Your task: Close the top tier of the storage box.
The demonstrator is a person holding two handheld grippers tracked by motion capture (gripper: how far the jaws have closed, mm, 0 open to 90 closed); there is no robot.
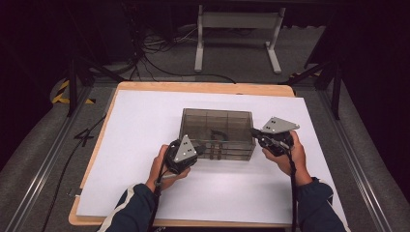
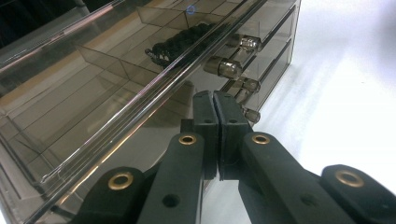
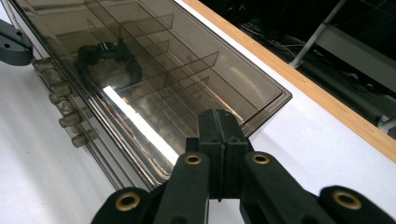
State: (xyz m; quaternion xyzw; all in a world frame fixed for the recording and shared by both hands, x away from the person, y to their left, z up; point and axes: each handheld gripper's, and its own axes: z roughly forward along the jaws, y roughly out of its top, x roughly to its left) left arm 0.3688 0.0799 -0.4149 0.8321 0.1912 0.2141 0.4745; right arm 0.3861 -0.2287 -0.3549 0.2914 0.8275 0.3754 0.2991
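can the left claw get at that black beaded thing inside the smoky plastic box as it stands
Probably not yet. The black beaded thing lies in a top compartment under the clear lid of the box, which looks shut. The left claw is shut and sits low at the front, by the drawer knobs.

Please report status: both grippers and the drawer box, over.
Left hand-held gripper shut, at box front by the drawer knobs. Right hand-held gripper shut, at right corner of smoky drawer box. Black coiled item inside top tray. Nothing in the way.
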